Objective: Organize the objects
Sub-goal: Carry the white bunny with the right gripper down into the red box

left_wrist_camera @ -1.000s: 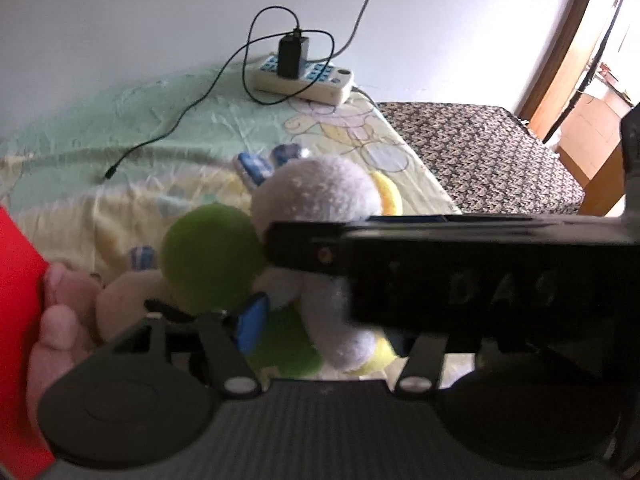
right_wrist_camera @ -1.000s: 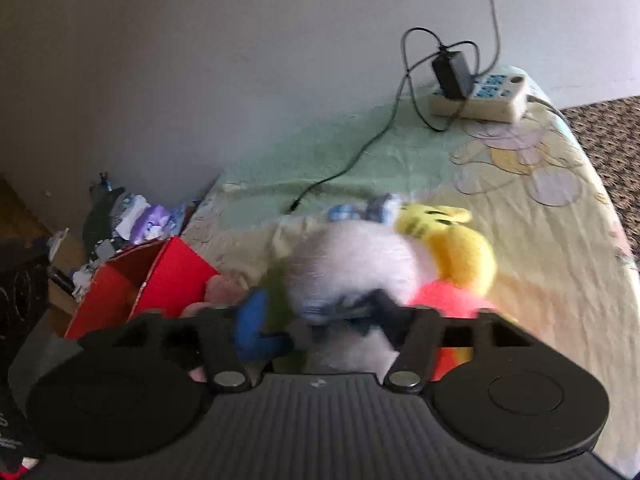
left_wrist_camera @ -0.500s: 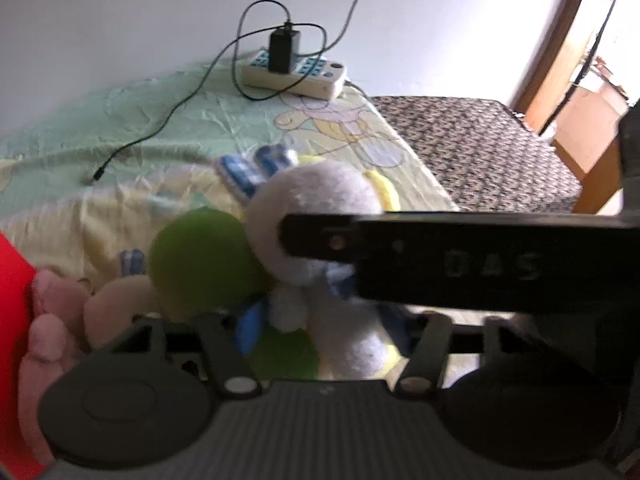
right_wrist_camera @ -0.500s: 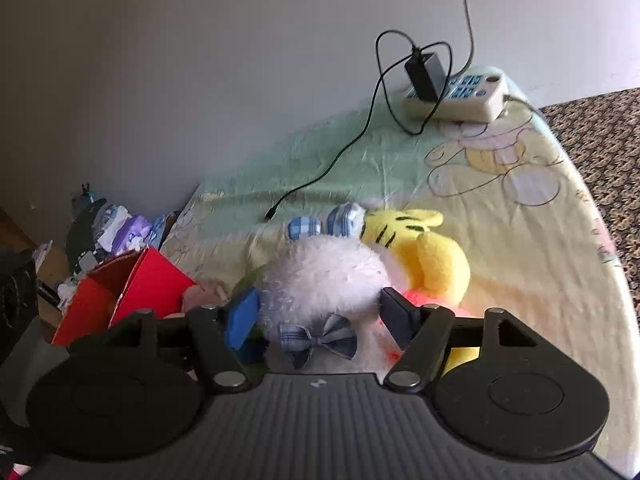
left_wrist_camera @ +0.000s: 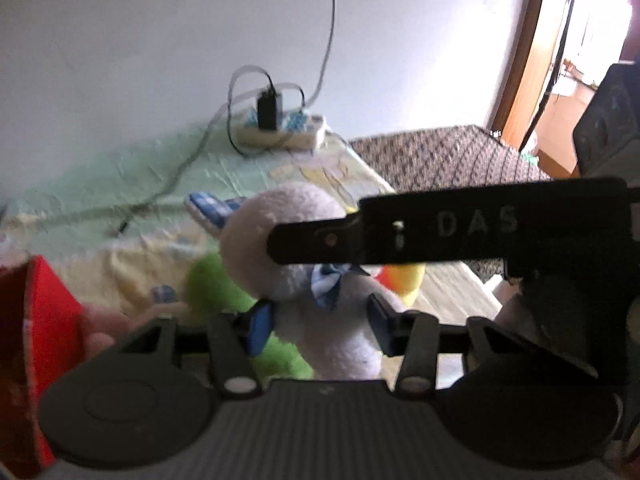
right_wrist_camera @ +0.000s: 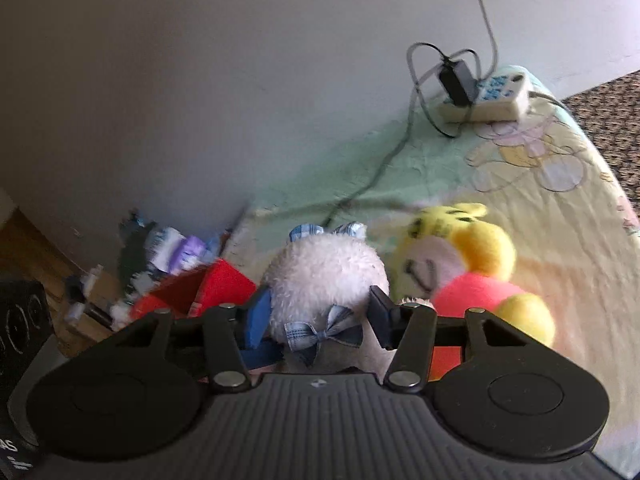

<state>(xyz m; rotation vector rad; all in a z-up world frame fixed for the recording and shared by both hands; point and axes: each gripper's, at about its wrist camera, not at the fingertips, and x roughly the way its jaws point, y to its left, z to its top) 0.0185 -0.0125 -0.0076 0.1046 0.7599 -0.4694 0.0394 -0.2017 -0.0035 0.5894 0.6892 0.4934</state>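
We find the right tongs clenched on the white plush rabbit, one blue pad and one dark pad pressing its sides just above the plaid bow; the rabbit's lower body is hidden behind the tool housing. In the left wrist view the left tongs flank the same rabbit's body with fingers apart, and we cannot tell whether they touch it or merely bracket it. A black bar lettered "DAS", part of the other tool, crosses that view and covers the rabbit's face. A green plush sits against the rabbit's left side, its lower half cut off by the housing. A yellow plush with a red shirt lies just beside the rabbit on the bed sheet; motion blur softens its features. A red box stands near the bed's edge, partly masked by the left finger. A pinkish shape beside the box in the left view is too blurred to identify. Further off, a power strip with a black charger rests near the wall, its cable trailing across the sheet. Floor clutter beyond the box is indistinct.
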